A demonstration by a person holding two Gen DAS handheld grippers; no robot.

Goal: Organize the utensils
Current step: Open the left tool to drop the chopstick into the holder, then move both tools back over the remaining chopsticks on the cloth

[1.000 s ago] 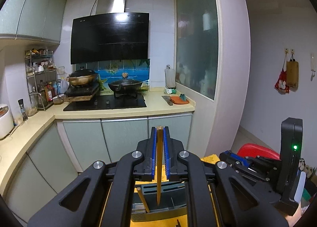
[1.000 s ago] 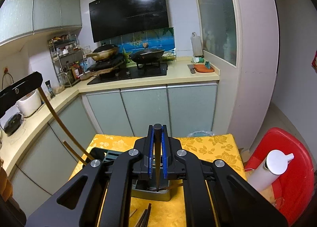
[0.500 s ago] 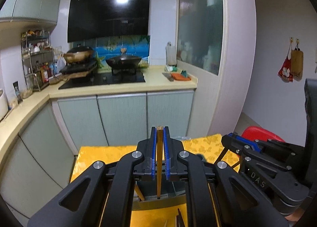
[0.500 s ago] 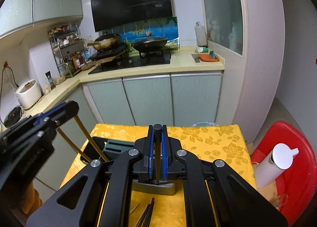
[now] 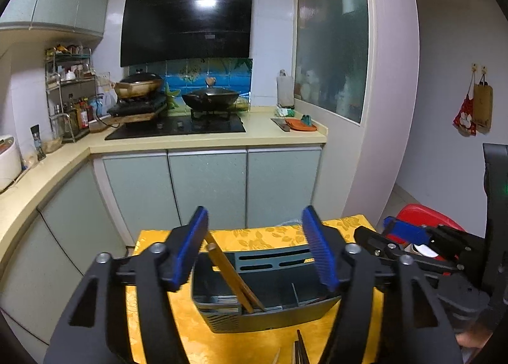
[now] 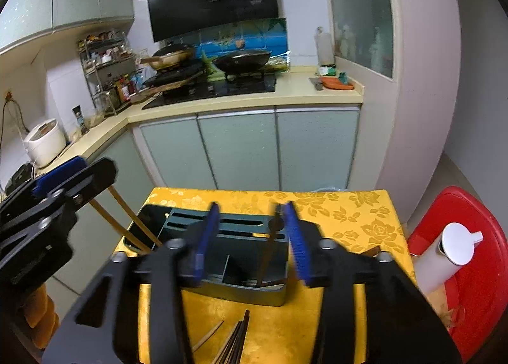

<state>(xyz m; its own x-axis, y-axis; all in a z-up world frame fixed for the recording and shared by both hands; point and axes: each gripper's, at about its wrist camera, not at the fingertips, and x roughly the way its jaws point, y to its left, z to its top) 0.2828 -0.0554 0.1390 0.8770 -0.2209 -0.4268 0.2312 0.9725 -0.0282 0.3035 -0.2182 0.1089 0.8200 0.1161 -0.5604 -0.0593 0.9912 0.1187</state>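
A grey-blue utensil holder (image 5: 266, 297) stands on the yellow tablecloth (image 5: 254, 234); it also shows in the right wrist view (image 6: 241, 256). My left gripper (image 5: 254, 249) is open above it, and two wooden chopsticks (image 5: 231, 272) lean in the holder's left compartment. My right gripper (image 6: 250, 237) is open above the holder, and a dark chopstick (image 6: 270, 253) stands in its right compartment, free of the jaws. More dark chopsticks (image 6: 235, 338) and a pale one (image 6: 208, 334) lie on the cloth in front of the holder.
A red stool (image 6: 470, 268) with a white bottle (image 6: 444, 253) stands right of the table. Kitchen cabinets (image 5: 209, 186) and a counter with woks (image 5: 209, 97) lie behind. The left gripper (image 6: 47, 211) shows at the left in the right wrist view.
Both grippers have opened. The wooden chopstick left the left jaws and now leans in the holder; the dark chopstick left the right jaws and stands in the holder.
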